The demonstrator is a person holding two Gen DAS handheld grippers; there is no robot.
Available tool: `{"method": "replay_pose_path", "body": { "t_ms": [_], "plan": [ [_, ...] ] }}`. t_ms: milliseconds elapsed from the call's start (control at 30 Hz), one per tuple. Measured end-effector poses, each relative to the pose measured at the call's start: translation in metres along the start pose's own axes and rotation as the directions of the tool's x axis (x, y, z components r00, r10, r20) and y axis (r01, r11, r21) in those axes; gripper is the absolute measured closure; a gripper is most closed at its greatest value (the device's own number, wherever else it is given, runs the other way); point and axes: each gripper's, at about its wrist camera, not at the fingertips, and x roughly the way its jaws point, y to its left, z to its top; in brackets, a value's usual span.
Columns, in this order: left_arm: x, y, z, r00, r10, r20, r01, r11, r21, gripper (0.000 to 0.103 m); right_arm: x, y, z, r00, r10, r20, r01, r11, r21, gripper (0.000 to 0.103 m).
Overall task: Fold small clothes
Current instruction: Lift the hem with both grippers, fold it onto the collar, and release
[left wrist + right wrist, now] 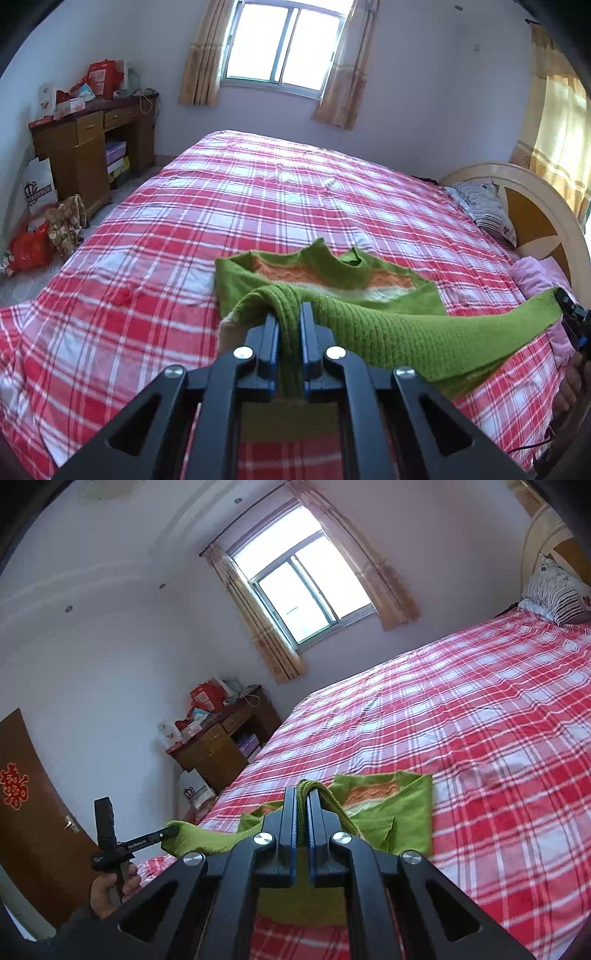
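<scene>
Both corners of the green sweater (388,325) are pinched: left gripper (291,314) and right gripper (303,799) are each clamped on ribbed hem, lifted above the plaid bed (258,206). Collar end lies flat. Fold-over step judged underway; next, hem is to be laid evenly toward collar. "GenRobot.AI" is read on the left gripper.

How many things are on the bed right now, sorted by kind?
Green sweater, held by the left gripper and the right gripper: 1
Striped pillow: 1
Pink cloth near the headboard: 1
Total: 3
</scene>
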Motion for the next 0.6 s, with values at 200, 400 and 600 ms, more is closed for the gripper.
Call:
{"method": "replay_pose_path", "body": {
  "t_ms": [200, 400, 600],
  "plan": [
    [0.043, 0.000, 0.015, 0.999, 0.027, -0.043, -0.026, 1.000, 0.004, 0.093, 0.042, -0.022, 0.017, 0.999, -0.037, -0.034, 0.037, 0.999, 0.010, 0.100],
    [0.088, 0.008, 0.017, 0.992, 0.051, -0.114, -0.051, 0.999, 0.000, 0.093, 0.090, -0.055, 0.021, 0.993, -0.060, -0.101, 0.066, 0.996, 0.060, 0.100],
    [0.136, 0.021, 0.015, 0.977, 0.103, -0.188, -0.104, 0.995, 0.005, 0.093, 0.151, -0.095, 0.012, 0.970, -0.112, -0.215, 0.134, 0.986, 0.095, 0.100]
  ]
}}
